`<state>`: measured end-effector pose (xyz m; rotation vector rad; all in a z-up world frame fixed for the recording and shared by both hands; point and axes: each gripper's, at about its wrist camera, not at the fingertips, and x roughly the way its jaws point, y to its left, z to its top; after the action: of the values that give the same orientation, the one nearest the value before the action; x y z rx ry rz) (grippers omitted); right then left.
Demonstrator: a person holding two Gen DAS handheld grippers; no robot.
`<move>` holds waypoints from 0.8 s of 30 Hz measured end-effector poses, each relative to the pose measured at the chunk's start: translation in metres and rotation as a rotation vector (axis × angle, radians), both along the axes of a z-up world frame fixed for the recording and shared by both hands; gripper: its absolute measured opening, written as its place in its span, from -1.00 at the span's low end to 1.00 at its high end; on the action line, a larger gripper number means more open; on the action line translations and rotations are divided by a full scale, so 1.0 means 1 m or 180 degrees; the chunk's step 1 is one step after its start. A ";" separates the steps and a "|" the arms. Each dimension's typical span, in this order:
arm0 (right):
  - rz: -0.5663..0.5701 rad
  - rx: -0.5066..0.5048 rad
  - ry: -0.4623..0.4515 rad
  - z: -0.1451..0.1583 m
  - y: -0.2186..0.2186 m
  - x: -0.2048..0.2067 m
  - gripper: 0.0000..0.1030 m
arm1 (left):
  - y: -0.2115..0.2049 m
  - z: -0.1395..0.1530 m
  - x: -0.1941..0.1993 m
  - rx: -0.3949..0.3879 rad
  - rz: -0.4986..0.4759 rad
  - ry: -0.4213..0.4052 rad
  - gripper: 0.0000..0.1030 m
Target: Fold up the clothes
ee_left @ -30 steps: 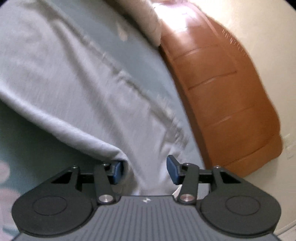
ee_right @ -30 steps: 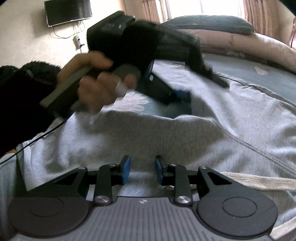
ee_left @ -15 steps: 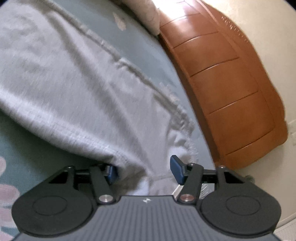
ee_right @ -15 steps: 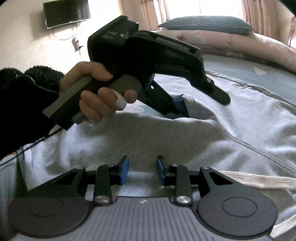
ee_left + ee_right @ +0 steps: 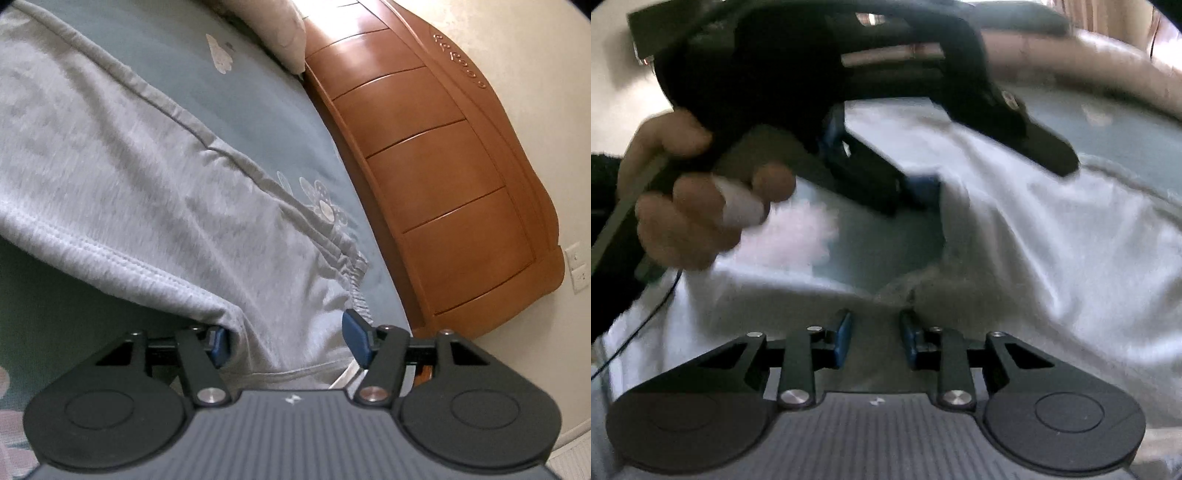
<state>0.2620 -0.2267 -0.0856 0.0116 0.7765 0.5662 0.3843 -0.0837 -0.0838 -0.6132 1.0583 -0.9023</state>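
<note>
Blue-green bedding (image 5: 280,110) with pale floral prints covers the bed on which the work takes place; a wooden headboard (image 5: 436,177) of curved panels stands against a cream wall (image 5: 535,92) at the right of the left wrist view, with a pale pillow (image 5: 280,33) at its upper end and a wall socket plate (image 5: 578,267) at the far right edge.

Grey garment (image 5: 129,177): a soft knit piece with stitched hems and a gathered elastic waistband, spread across the bedding. In the left wrist view one hemmed edge rises off the bed and runs down between the blue pads of the left gripper (image 5: 290,345). Its jaws are opening, with the cloth between them; the left-hand pad lies against the fold, the right-hand pad stands clear of it. A pale drawstring (image 5: 345,376) shows beside the right-hand pad.

In the right wrist view, which is blurred, the right gripper (image 5: 875,341) hovers low over a bunched ridge of the same garment (image 5: 1052,240). Its pads are set a moderate gap apart, with cloth lying beneath and between them; whether they pinch it cannot be told. Above, the person's left hand (image 5: 698,199) in a dark sleeve grasps the handle of the other gripper (image 5: 925,188), whose blue tip meets the lifted edge of the fabric.
</note>
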 end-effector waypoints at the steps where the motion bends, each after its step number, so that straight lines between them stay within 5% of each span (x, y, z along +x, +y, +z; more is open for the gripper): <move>1: 0.0005 -0.0018 -0.0009 0.001 0.003 0.003 -0.33 | 0.000 0.000 0.000 -0.0013 0.0013 0.0004 0.17; 16: 0.0070 0.0472 0.0100 0.005 -0.031 -0.003 -0.27 | 0.047 -0.017 -0.037 0.0501 0.0047 -0.0068 0.27; 22: 0.0069 0.0509 0.0070 0.003 -0.038 0.000 -0.27 | 0.082 0.008 -0.053 0.1178 0.0290 -0.0504 0.22; 24: 0.0072 0.0497 0.0061 0.004 -0.035 -0.003 -0.27 | 0.090 0.014 -0.064 0.1440 0.0362 -0.0661 0.01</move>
<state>0.2594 -0.2620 -0.0815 0.1525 0.7505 0.6478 0.3208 0.0061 -0.0700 -0.1944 0.9856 -0.5847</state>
